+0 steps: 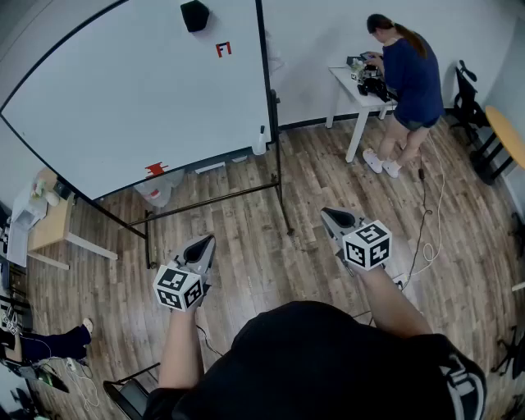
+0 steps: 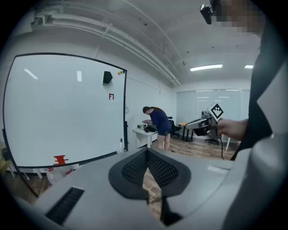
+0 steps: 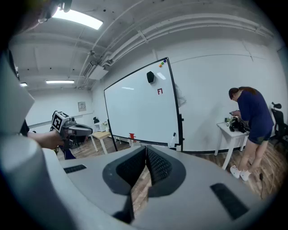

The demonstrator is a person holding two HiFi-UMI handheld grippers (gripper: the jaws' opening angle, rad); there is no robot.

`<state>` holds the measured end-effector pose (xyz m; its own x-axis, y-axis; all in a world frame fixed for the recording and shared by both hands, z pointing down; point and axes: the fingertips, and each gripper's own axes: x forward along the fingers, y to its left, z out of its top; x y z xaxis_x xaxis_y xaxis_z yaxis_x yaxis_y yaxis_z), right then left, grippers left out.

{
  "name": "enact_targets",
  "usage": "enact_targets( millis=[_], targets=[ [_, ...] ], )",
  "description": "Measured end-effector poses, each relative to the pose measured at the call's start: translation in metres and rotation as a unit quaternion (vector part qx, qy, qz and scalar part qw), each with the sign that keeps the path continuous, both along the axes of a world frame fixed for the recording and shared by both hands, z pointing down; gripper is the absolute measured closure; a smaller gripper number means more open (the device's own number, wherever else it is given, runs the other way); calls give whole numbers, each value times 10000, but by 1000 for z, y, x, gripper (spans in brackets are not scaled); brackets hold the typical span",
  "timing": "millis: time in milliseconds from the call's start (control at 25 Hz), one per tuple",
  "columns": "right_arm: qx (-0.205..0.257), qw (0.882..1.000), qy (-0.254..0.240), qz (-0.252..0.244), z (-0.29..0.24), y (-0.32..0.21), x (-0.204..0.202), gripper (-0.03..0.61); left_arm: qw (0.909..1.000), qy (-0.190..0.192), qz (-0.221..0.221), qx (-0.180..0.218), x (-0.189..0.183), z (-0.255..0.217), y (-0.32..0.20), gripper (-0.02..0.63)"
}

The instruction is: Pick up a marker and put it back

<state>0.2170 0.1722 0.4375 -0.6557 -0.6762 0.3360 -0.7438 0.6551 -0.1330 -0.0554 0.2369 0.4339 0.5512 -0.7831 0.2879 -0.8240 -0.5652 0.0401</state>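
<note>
A big whiteboard [image 1: 123,90] on a black stand fills the upper left of the head view. On its bottom ledge sits a small red object [image 1: 156,170], and a white marker with a dark cap [image 1: 259,141] stands at the ledge's right end. Both also appear in the right gripper view: the red object [image 3: 132,135] and the white marker [image 3: 173,136]. My left gripper [image 1: 205,239] and right gripper [image 1: 326,212] hover over the wooden floor, well short of the board. Both are shut with nothing between the jaws.
A black eraser [image 1: 194,15] and a red mark [image 1: 223,49] are high on the board. A person [image 1: 408,74] stands at a white table [image 1: 349,89] at the back right. A small wooden table [image 1: 49,228] is at the left, and cables [image 1: 426,238] trail across the floor at the right.
</note>
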Motion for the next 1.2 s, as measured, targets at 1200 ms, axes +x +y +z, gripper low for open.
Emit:
enact_targets(
  millis=[1200],
  targets=[
    [66, 9985, -372, -391, 13, -71, 35, 581, 9997, 162, -103, -139, 74, 11, -50, 601]
  ],
)
